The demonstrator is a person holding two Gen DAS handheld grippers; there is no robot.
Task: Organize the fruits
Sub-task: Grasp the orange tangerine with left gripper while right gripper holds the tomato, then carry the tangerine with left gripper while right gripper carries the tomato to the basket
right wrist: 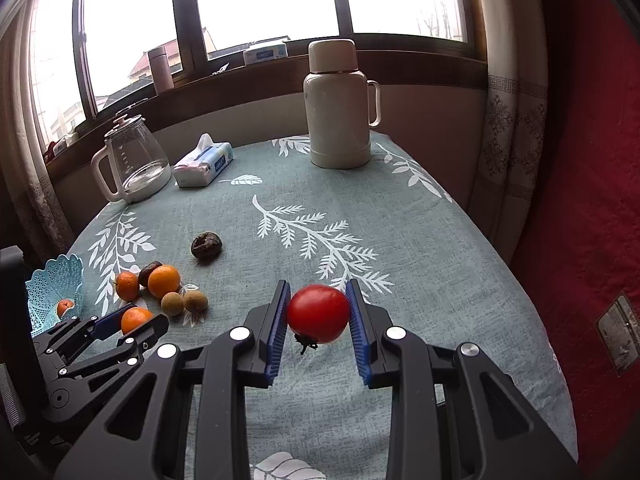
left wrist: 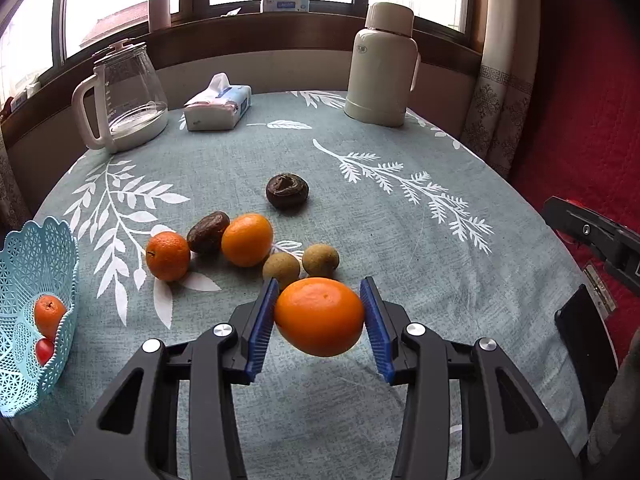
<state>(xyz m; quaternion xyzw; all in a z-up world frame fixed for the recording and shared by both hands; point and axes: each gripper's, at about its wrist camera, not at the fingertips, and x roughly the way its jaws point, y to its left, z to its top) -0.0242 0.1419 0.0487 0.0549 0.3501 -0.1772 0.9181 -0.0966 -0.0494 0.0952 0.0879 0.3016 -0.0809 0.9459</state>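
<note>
An orange (left wrist: pixel 320 316) is clamped between the blue pads of the left hand-held gripper (left wrist: pixel 320 322), above the near tabletop (left wrist: pixel 400 240). A red tomato (right wrist: pixel 318 314) is gripped by the right hand-held gripper (right wrist: pixel 318 320). More fruit lies beside the blue basket (left wrist: pixel 24 360) at left.

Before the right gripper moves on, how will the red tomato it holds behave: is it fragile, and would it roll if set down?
The tomato looks smooth and glossy, so it may slip between the right gripper's ribbed pads. Thin-skinned fruit probably bruises under a hard squeeze. Being round, it would likely roll on the flat tablecloth; the basket seems safer.
</note>
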